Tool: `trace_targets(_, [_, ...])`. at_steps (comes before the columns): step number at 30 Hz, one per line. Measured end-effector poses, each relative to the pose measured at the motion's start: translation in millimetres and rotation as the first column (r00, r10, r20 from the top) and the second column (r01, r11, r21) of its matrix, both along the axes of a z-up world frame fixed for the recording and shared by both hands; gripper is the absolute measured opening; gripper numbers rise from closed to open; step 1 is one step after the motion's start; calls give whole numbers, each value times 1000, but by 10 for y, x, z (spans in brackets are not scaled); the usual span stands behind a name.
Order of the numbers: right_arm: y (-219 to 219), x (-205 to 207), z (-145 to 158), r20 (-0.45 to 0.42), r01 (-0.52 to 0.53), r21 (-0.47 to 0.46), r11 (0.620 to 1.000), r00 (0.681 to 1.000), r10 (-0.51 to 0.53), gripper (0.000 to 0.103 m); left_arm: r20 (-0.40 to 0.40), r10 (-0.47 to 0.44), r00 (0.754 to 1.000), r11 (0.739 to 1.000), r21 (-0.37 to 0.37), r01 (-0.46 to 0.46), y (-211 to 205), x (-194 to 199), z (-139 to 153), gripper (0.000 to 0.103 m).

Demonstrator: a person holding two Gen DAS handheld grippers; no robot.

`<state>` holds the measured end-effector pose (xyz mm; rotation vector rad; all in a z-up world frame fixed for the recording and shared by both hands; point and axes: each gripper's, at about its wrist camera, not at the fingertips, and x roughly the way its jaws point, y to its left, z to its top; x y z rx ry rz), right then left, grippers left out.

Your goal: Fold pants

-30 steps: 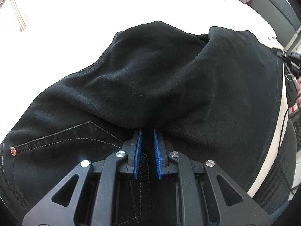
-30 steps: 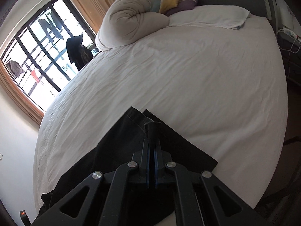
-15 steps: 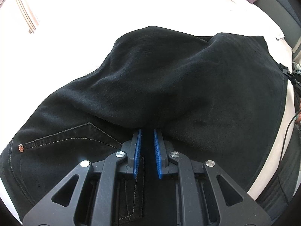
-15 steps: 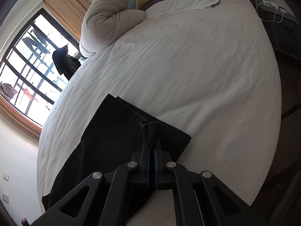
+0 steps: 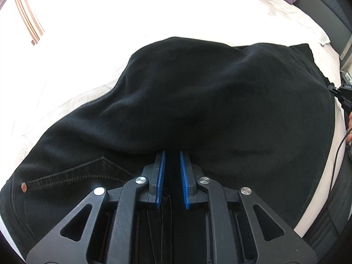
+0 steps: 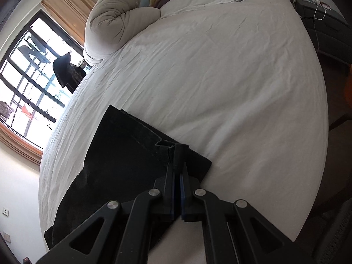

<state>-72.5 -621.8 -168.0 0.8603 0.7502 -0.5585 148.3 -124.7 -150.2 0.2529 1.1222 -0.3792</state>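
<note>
Left wrist view: left hand-held gripper (image 5: 171, 178) slightly apart, blue pads (image 5: 160, 180) straddling the folded edge of the black pants (image 5: 198, 101), not visibly pinching. Ahead of it, the doubled-over leg now lying flatter and wider over the seat than a second ago; pocket rivet (image 5: 23, 187) off to its left.

Right wrist view: right hand-held gripper (image 6: 177, 176) clamped on the hem, lowered closer to the bed (image 6: 242, 77) than before. Probably the fold being laid down; release and smoothing likely next.
</note>
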Motion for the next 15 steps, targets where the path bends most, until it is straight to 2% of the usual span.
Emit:
trace_targets(6, [14,17,-22,-15,0,-13,1000,1000,-1,3,20,8,1000,1000,-1,-8,-28,-41,3,13])
trace_targets(12, [-4,12,-53,-24,-8,-4,1000,1000,8,1,39,46,998,997,-61,-43,81,-130,33,14])
trace_targets(15, [-61,-28,-37,-9,-14,33,999,1000,15,3,47,60,997,994,-96,-56,209,-201,21,14])
